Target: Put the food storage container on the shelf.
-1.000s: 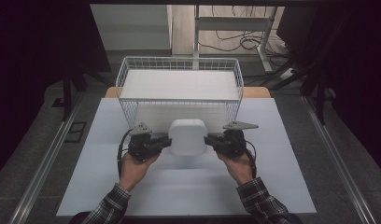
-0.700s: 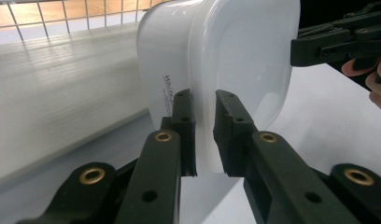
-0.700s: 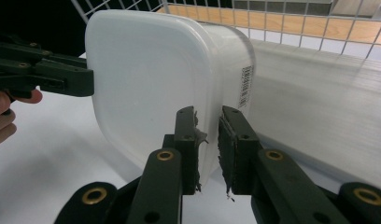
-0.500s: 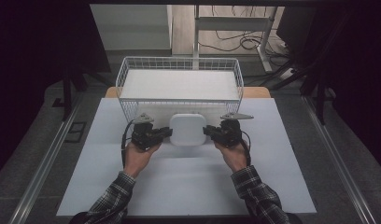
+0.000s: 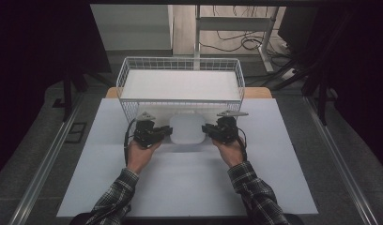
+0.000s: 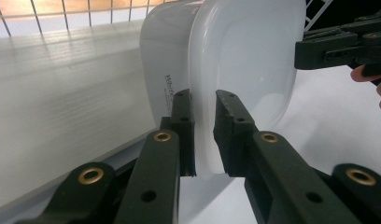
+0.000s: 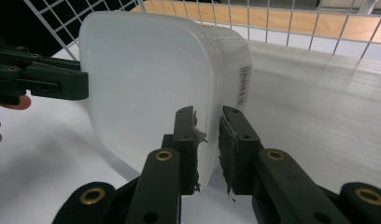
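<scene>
High view: both grippers clamping white plastic container [image 5: 187,128] at opposite rims, left gripper [image 5: 157,133], right gripper [image 5: 212,131], beside wire basket [image 5: 180,63]. Prob. light, stiff-ish, slick; thin rim flexing likely, so keeping grips level.

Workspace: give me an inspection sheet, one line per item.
Surface: white table sheet, bare around the work.
Job's things: white plastic container held up on its edge between both grippers, close in front of the white wire basket, which has a flat white panel inside.
Clutter: nothing seen.
Grippers: left gripper shut on the container's rim; right gripper shut on the opposite rim.
Cables: a black cable trails from each gripper; more cables lie on the floor beyond.
Surroundings: dark curtains, metal frame legs.
</scene>
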### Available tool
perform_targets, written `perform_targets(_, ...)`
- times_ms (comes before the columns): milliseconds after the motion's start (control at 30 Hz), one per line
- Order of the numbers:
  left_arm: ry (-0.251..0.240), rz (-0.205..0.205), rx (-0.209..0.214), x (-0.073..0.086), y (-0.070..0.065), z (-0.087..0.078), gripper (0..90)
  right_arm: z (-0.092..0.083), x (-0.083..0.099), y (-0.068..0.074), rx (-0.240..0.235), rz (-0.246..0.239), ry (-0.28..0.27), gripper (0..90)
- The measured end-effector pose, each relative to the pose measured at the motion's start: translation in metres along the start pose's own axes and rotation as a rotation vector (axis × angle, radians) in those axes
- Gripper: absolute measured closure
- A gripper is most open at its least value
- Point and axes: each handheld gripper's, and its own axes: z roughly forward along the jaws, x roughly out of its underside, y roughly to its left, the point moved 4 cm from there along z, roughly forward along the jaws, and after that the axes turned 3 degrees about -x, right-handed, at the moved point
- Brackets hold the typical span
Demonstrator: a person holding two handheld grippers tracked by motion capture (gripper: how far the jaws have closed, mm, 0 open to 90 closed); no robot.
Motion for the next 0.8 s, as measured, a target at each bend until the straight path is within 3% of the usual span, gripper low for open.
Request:
perform_targets(100,-0.004,-0.023,0.015,0.001,0.004,0.004,77.9,0.004,0.002,-0.003,-0.005,0.010,0.007,76.3)
perform_targets(267,-0.009,-0.010,0.008,-0.002,0.005,0.007,75.7,0.006,0.000,-0.005,-0.014,0.028,-0.004,74.8)
perform_targets(367,-0.016,0.014,-0.023,-0.003,0.005,0.012,70.2,0.012,0.001,-0.006,0.027,0.001,0.011,68.8)
perform_targets(433,-0.024,0.012,-0.029,-0.004,0.005,0.012,70.0,0.013,0.001,-0.007,0.027,0.010,0.009,67.8)
perform_targets(467,-0.033,0.025,-0.054,-0.006,0.007,0.015,67.3,0.013,0.000,-0.010,0.029,0.014,-0.008,68.8)
perform_targets(567,-0.037,0.031,-0.073,-0.009,0.009,0.016,61.7,0.014,-0.001,-0.010,0.048,-0.005,-0.018,67.5)
perform_targets(600,-0.041,0.033,-0.095,-0.011,0.011,0.017,58.3,0.016,-0.004,-0.011,0.075,-0.022,-0.024,63.9)
perform_targets(667,-0.053,0.024,-0.101,-0.013,0.015,0.019,52.0,0.017,-0.006,-0.012,0.095,-0.033,-0.030,61.6)
perform_targets(767,-0.071,0.019,-0.114,-0.015,0.017,0.021,48.8,0.019,-0.008,-0.014,0.102,-0.023,-0.037,60.8)
perform_targets(800,-0.071,0.039,-0.139,-0.017,0.016,0.021,47.7,0.020,-0.010,-0.015,0.105,-0.016,-0.035,60.1)
